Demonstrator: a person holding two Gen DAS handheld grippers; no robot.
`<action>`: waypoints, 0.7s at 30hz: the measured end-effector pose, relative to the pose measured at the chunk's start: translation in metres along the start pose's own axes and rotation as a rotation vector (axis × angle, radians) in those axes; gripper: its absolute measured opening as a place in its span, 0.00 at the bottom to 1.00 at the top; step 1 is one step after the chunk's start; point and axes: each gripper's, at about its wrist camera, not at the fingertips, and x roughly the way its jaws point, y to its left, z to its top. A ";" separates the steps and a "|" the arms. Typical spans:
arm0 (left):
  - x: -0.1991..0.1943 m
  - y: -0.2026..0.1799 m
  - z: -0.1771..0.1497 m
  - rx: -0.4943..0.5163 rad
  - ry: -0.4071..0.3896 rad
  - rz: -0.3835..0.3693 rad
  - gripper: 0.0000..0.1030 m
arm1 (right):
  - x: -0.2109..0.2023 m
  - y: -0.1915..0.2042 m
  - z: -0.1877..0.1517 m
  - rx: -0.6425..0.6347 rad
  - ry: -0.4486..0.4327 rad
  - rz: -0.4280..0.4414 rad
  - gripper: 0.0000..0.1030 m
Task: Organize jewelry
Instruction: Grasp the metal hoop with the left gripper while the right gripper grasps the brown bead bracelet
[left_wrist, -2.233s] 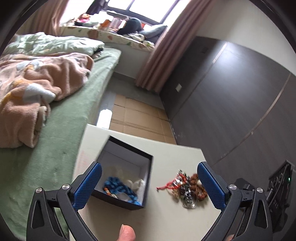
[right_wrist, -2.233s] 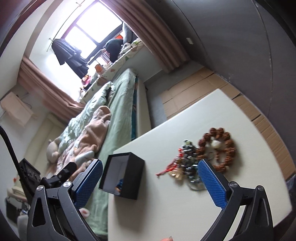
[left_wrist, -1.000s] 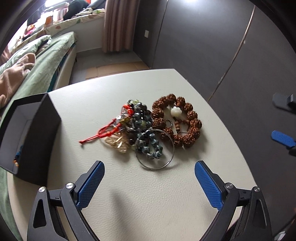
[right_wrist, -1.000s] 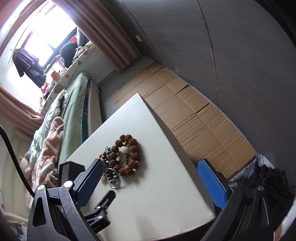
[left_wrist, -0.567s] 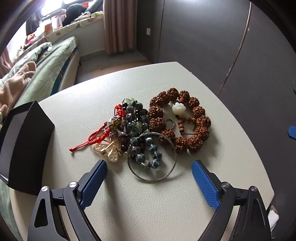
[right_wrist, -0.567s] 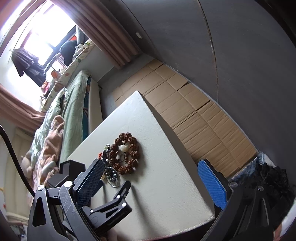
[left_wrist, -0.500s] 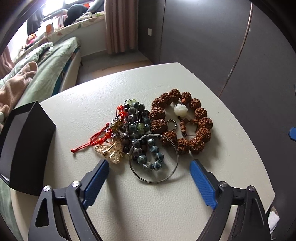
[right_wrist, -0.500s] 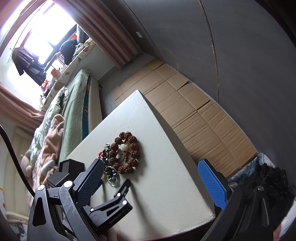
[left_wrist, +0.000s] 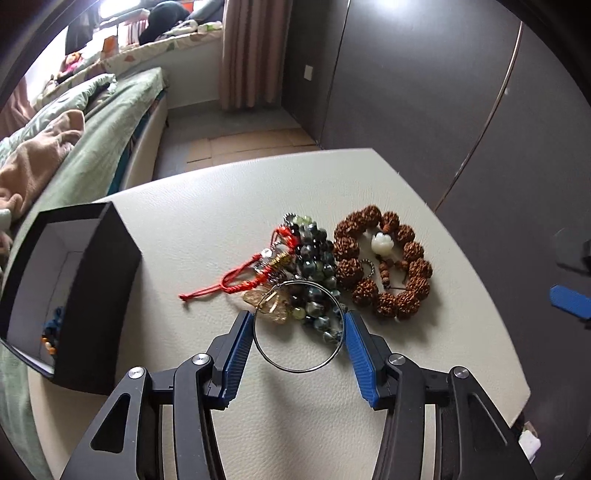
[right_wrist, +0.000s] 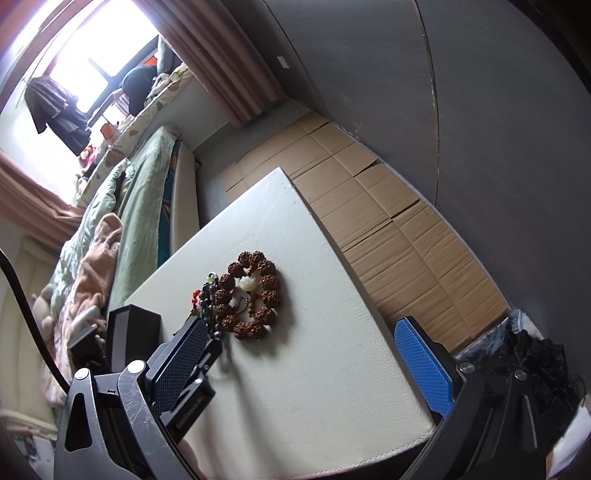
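Left gripper (left_wrist: 299, 332) closing around the wire bangle (left_wrist: 298, 360) beside the bead pile (left_wrist: 314, 273); pads at its rim. Risk: the thin bangle slipping or dragging the beads. Right gripper (right_wrist: 306, 354) wide, empty.

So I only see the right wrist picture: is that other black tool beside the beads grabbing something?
Observer: Yes. The left gripper is closing its jaws around a thin metal bangle. I cannot tell whether the pads press on it yet.
Operator: Is there anything inside the black box?
Observer: The black box is open at the top, with a white lining and blue beads at the bottom.
Operator: And that speck of red in the pile?
Observer: It is a red cord, trailing out of the pile toward the box.
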 end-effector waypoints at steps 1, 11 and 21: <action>-0.004 0.003 0.001 -0.010 -0.005 -0.012 0.51 | 0.001 0.000 0.000 0.003 0.005 0.008 1.00; -0.032 0.025 0.010 -0.069 -0.055 -0.067 0.51 | 0.018 0.005 -0.001 0.039 0.028 0.046 0.97; -0.044 0.051 0.020 -0.115 -0.084 -0.085 0.51 | 0.068 0.023 0.006 0.017 0.099 -0.006 0.63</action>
